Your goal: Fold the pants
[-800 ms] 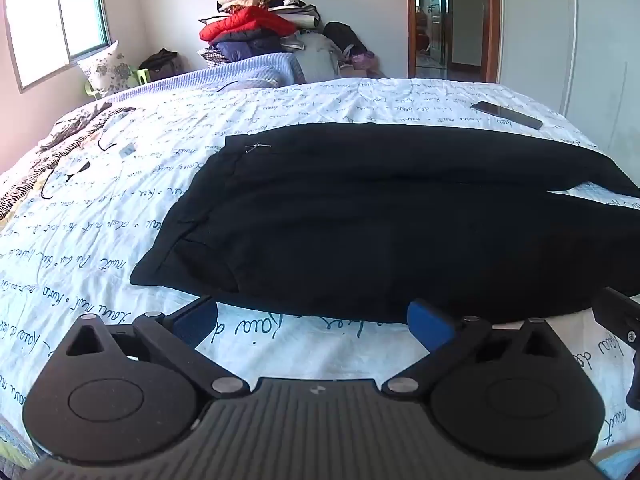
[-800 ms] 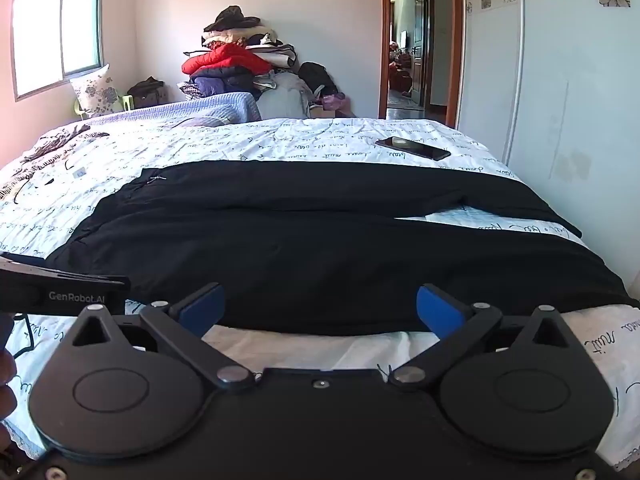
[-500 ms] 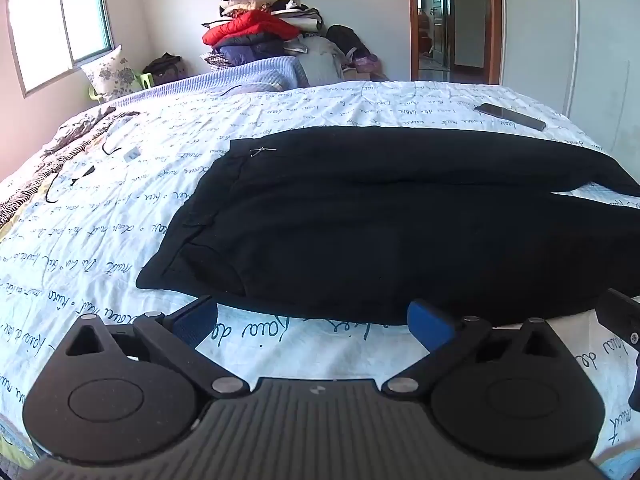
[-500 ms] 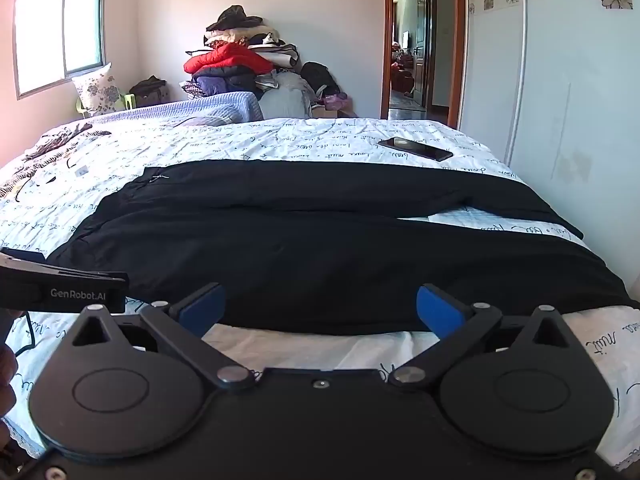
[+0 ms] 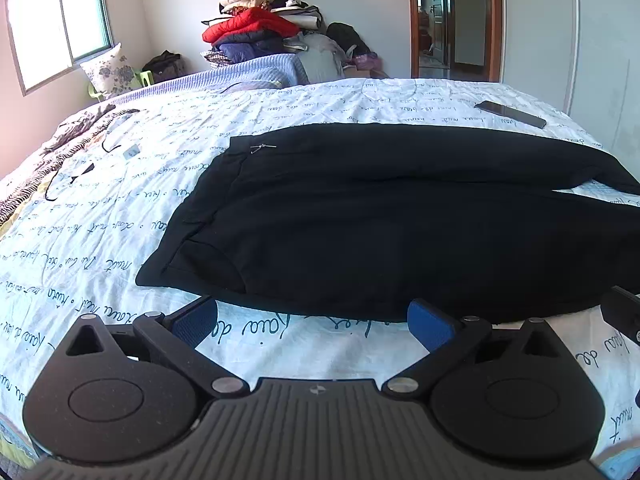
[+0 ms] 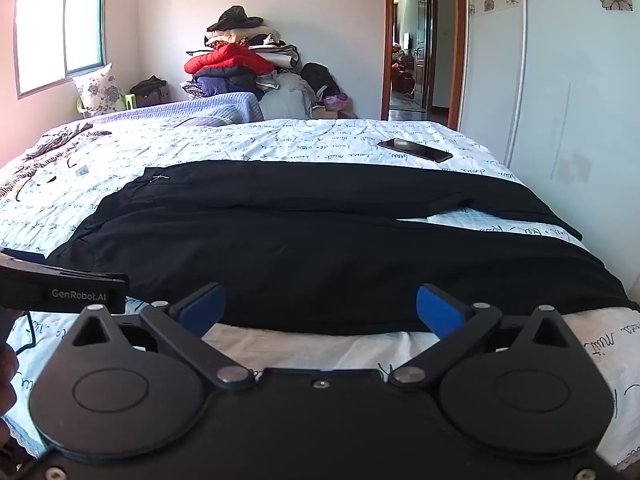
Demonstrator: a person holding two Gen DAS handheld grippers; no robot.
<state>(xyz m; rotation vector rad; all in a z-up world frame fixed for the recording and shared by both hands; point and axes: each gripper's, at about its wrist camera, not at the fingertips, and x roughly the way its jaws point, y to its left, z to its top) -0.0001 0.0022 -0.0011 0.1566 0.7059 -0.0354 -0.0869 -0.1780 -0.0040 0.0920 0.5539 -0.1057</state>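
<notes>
Black pants (image 5: pixel 380 216) lie flat across the bed, waistband to the left, both legs running to the right; the same pants (image 6: pixel 320 240) fill the middle of the right wrist view. My left gripper (image 5: pixel 314 320) hovers open over the sheet just short of the pants' near edge, close to the waistband end. My right gripper (image 6: pixel 320 310) is open too, with the near hem of the pants showing between its blue pads (image 6: pixel 438 312) but not pinched. The left gripper's body (image 6: pixel 64 292) shows at the left of the right wrist view.
The bed (image 5: pixel 100 216) has a white sheet with script print. A dark phone (image 6: pixel 416 150) lies beyond the pants at the far right. Piled clothes (image 5: pixel 260 36) stand behind the bed, a white wardrobe (image 6: pixel 560 100) on the right, and an open doorway (image 6: pixel 412 48).
The left wrist view has lifted slightly, so the pants sit lower in the frame. The right wrist view has barely shifted. Both grippers stay open.
</notes>
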